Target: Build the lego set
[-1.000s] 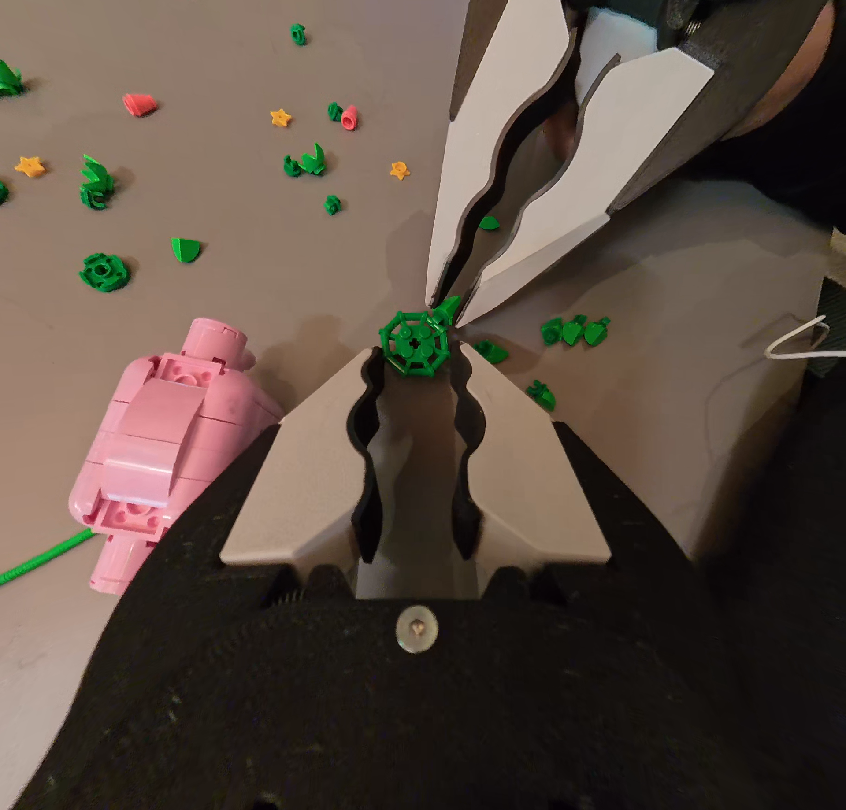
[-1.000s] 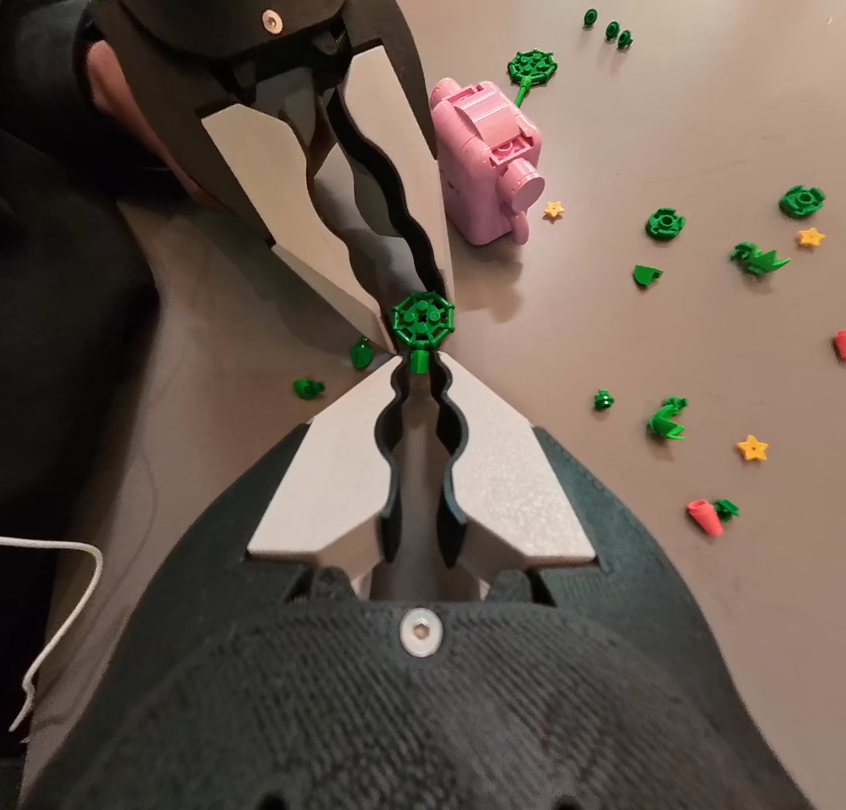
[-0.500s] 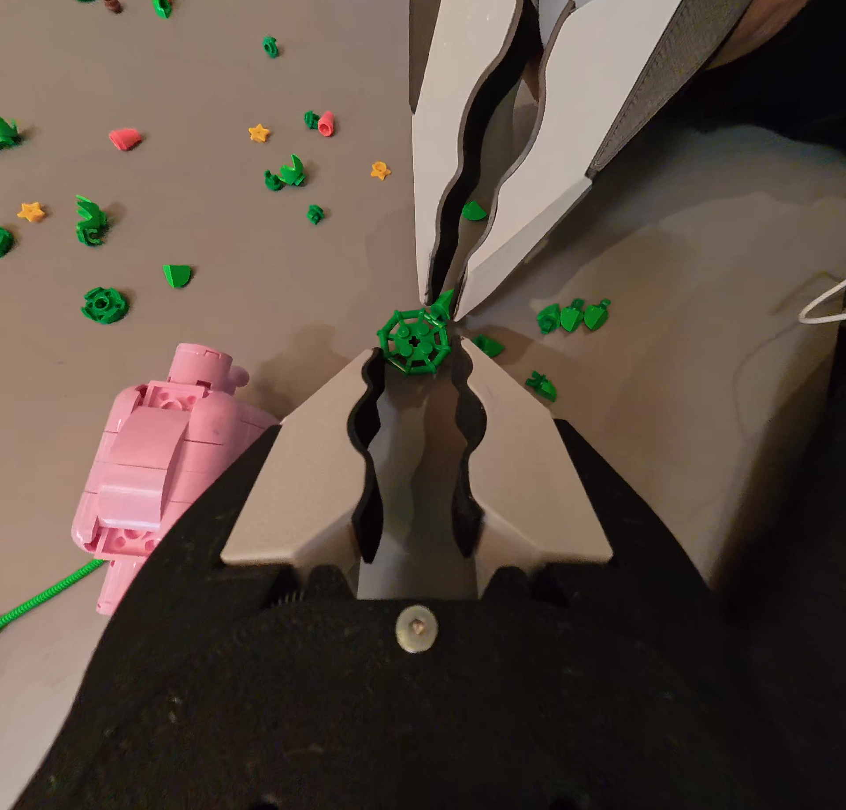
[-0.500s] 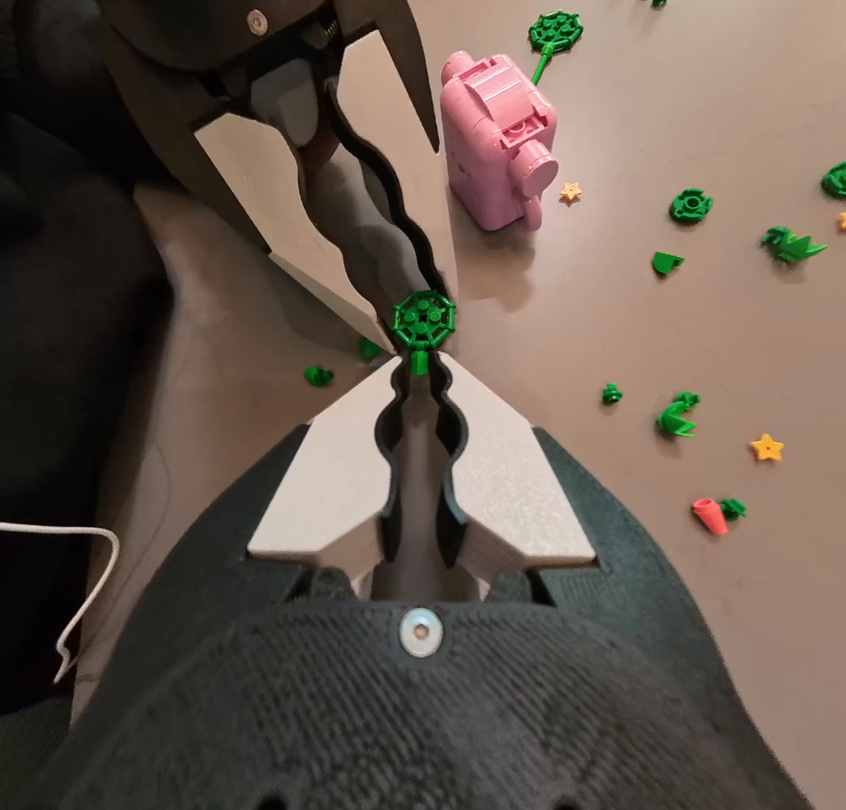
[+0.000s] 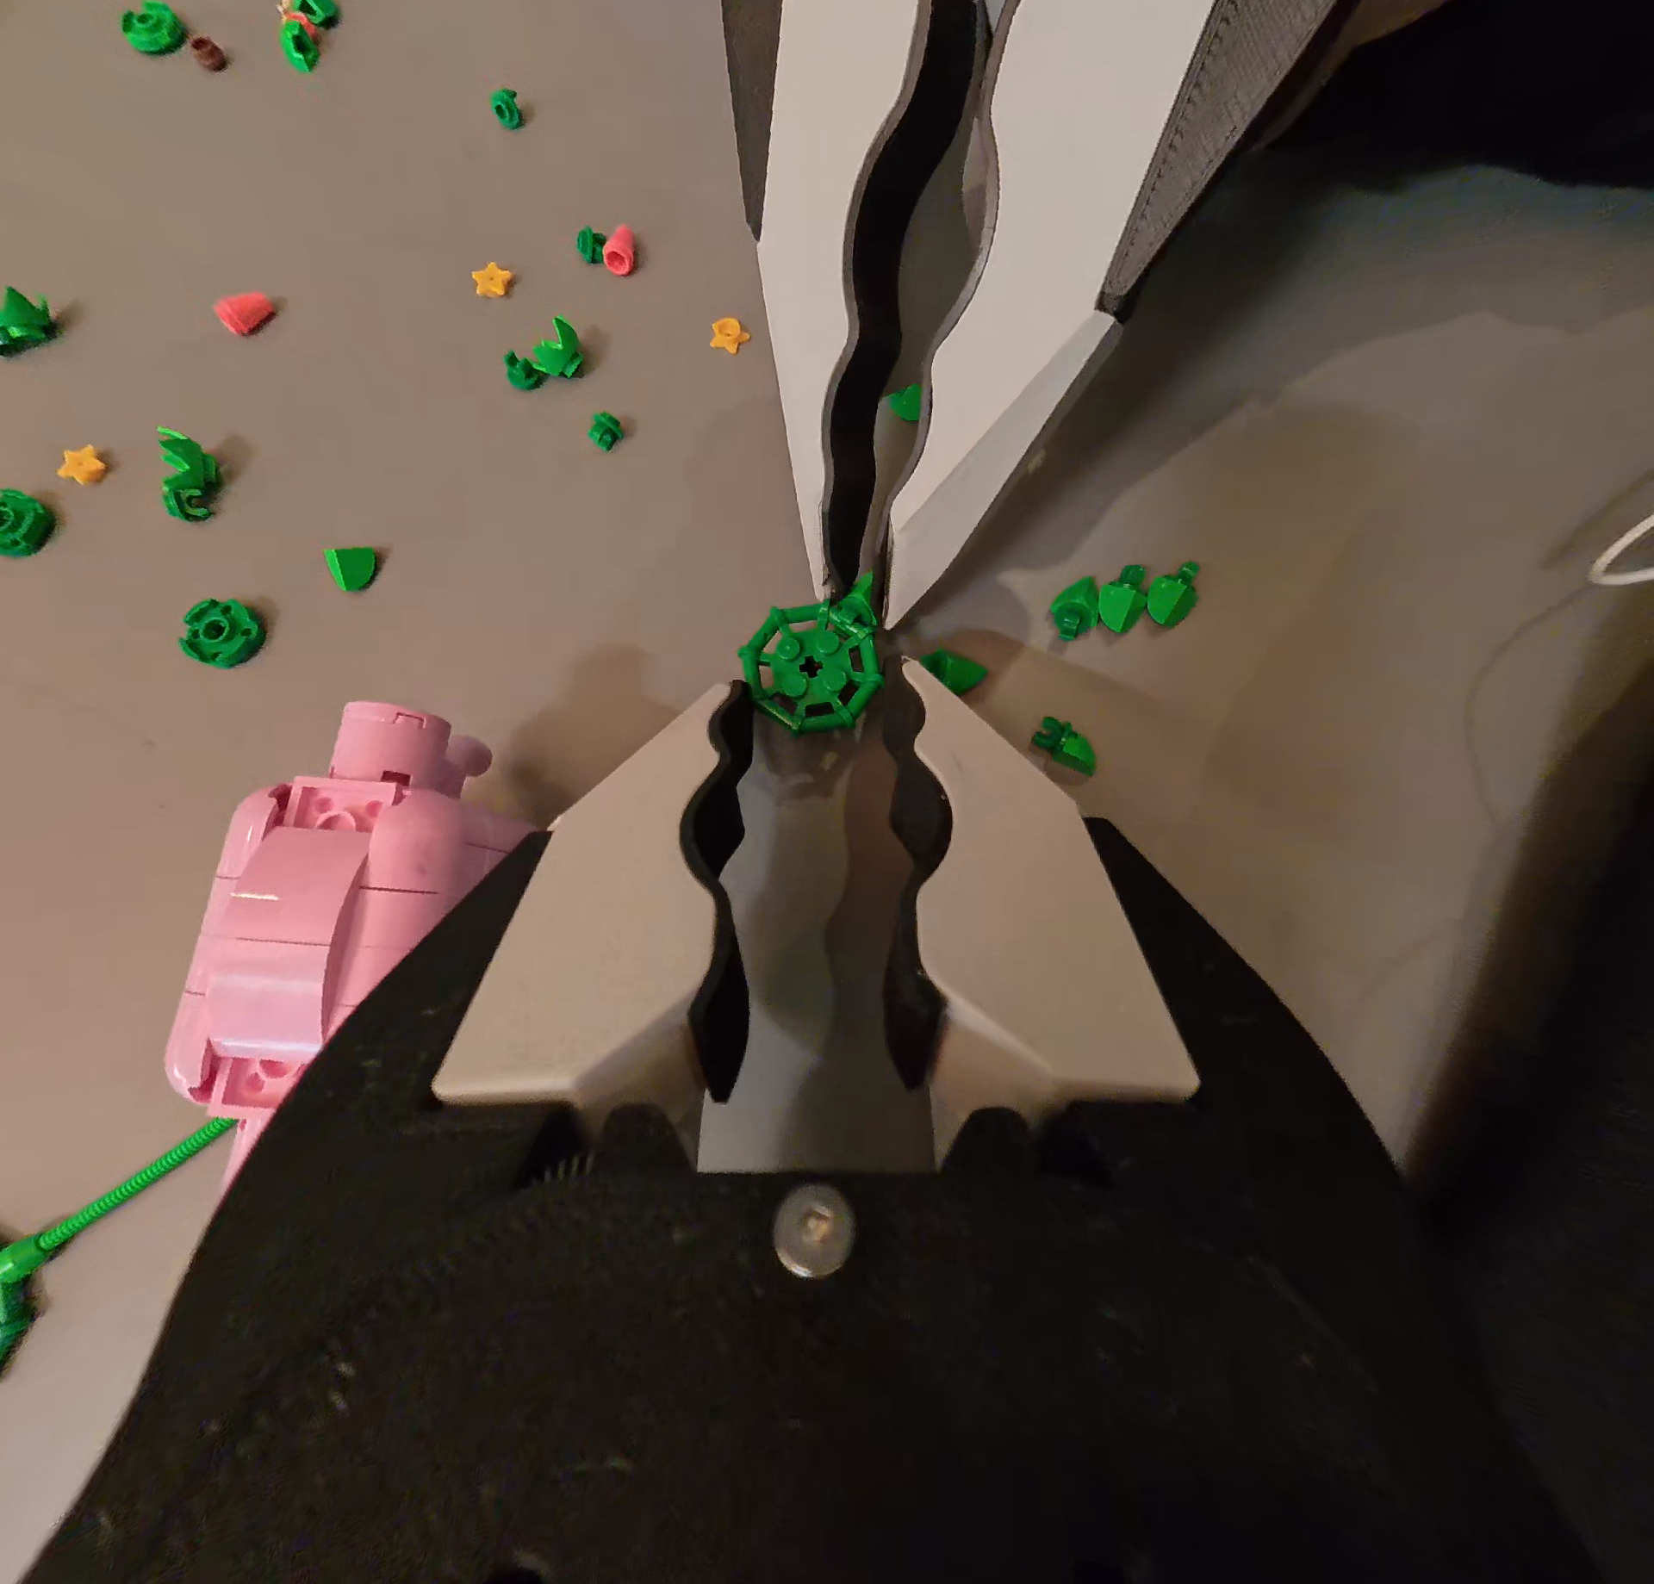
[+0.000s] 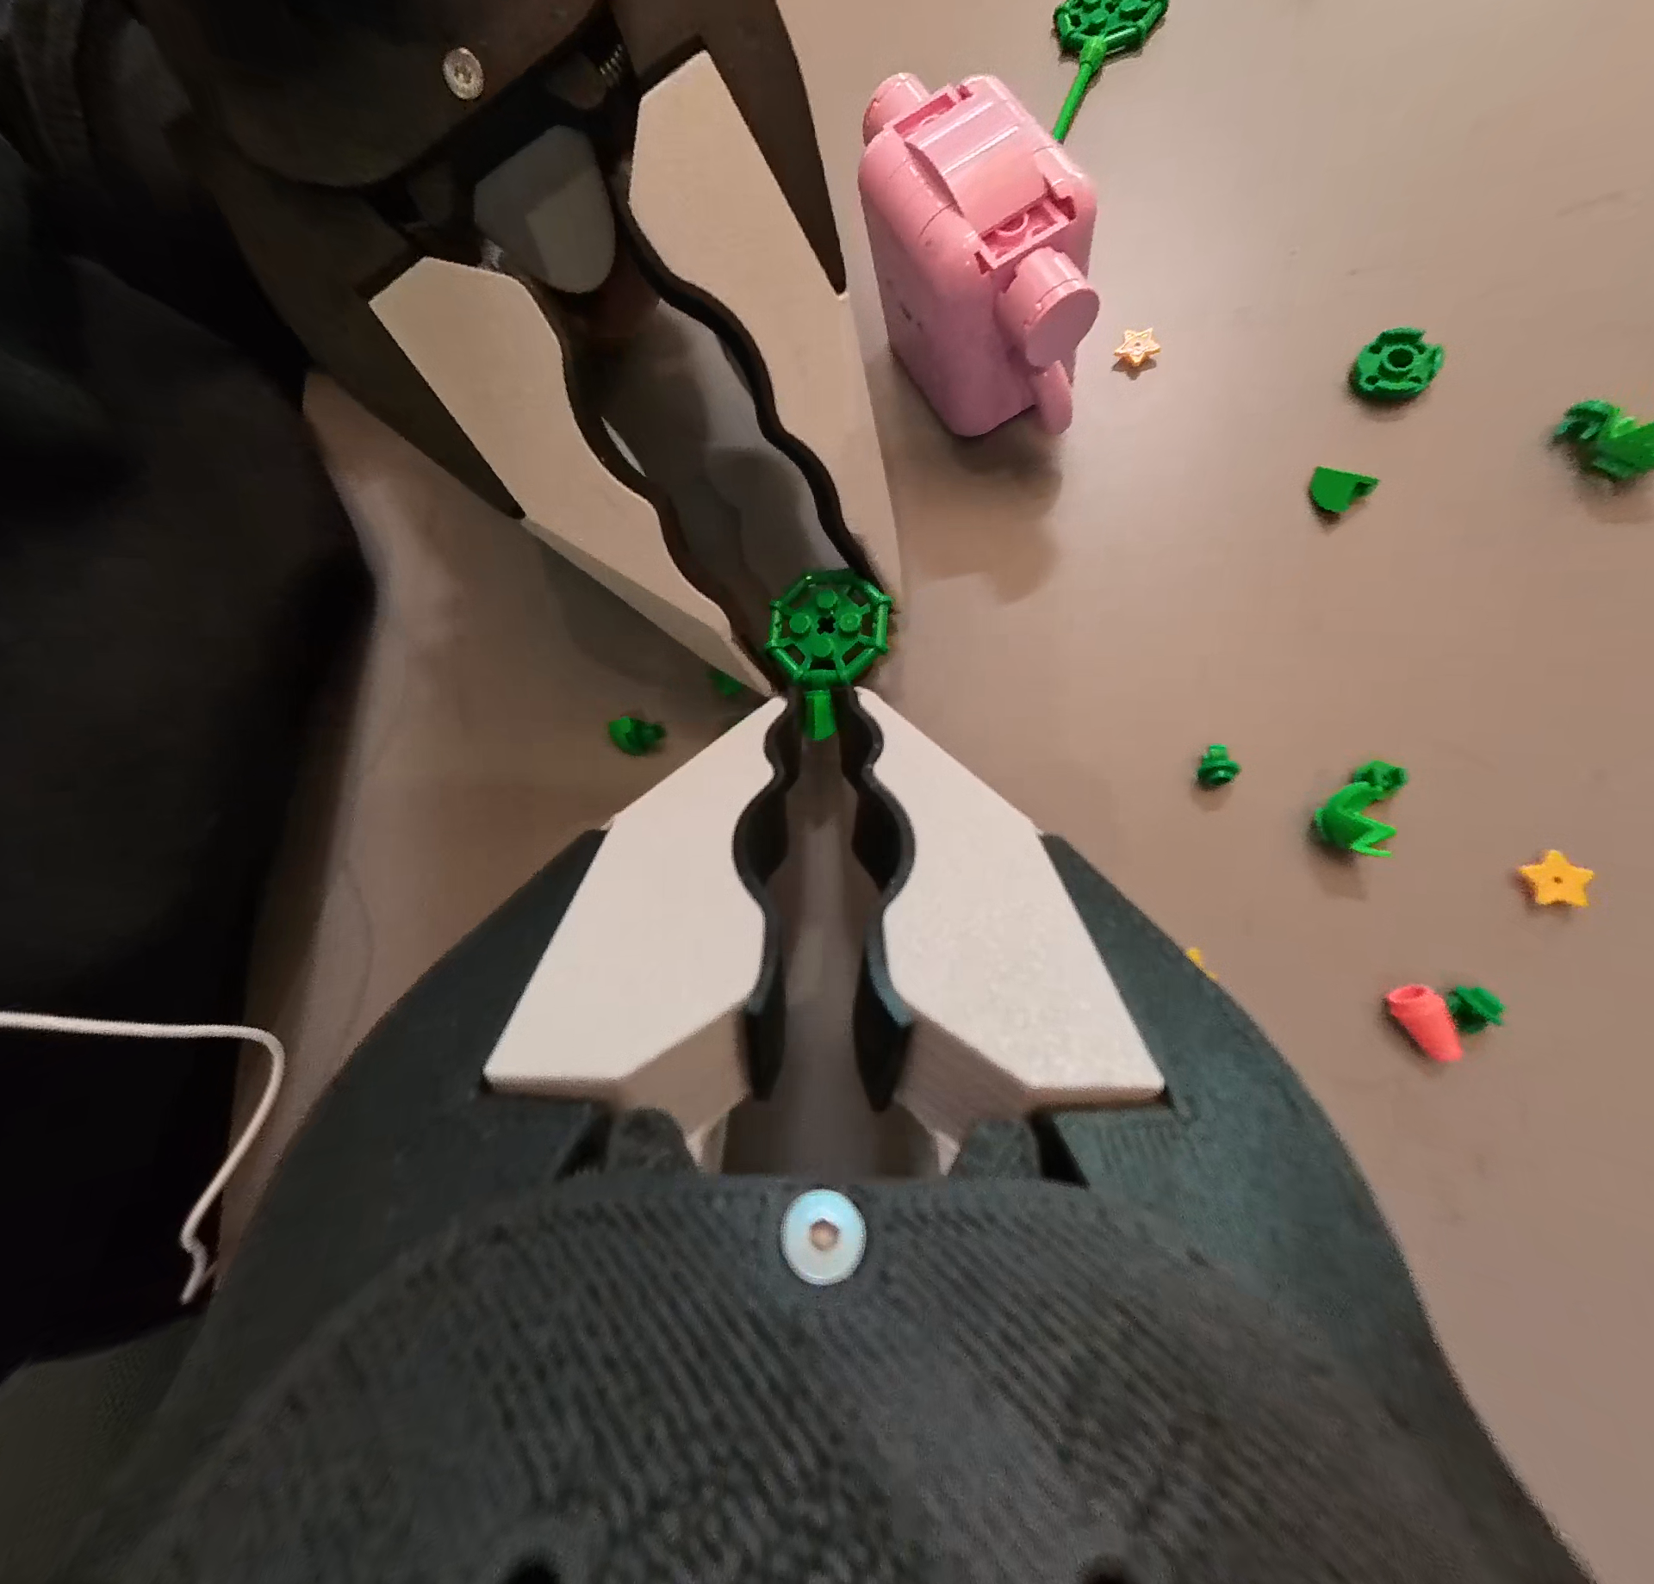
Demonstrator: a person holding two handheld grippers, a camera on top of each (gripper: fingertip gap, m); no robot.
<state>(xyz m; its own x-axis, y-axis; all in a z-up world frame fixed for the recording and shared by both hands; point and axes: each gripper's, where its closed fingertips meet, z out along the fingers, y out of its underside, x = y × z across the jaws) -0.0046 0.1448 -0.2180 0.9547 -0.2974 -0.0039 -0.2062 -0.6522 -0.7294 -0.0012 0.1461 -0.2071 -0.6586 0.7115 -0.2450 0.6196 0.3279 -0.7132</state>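
Fitting a leaf to the wheel

Left gripper (image 5: 813, 698) clamps the green wheel (image 5: 813, 666) steady; right gripper (image 6: 820, 711) pinches a small leaf (image 6: 818, 712) against its rim.

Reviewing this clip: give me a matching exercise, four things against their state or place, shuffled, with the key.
Things:
1. green web-shaped round lego piece
2. small green leaf-shaped lego piece
3. pink brick-built lego body
4. orange star-shaped lego stud

States:
A. lying on its side on the table
B. pinched by the right gripper
C. between the left gripper fingers
D. loose on the table

Pairs: 1-C, 2-B, 3-A, 4-D
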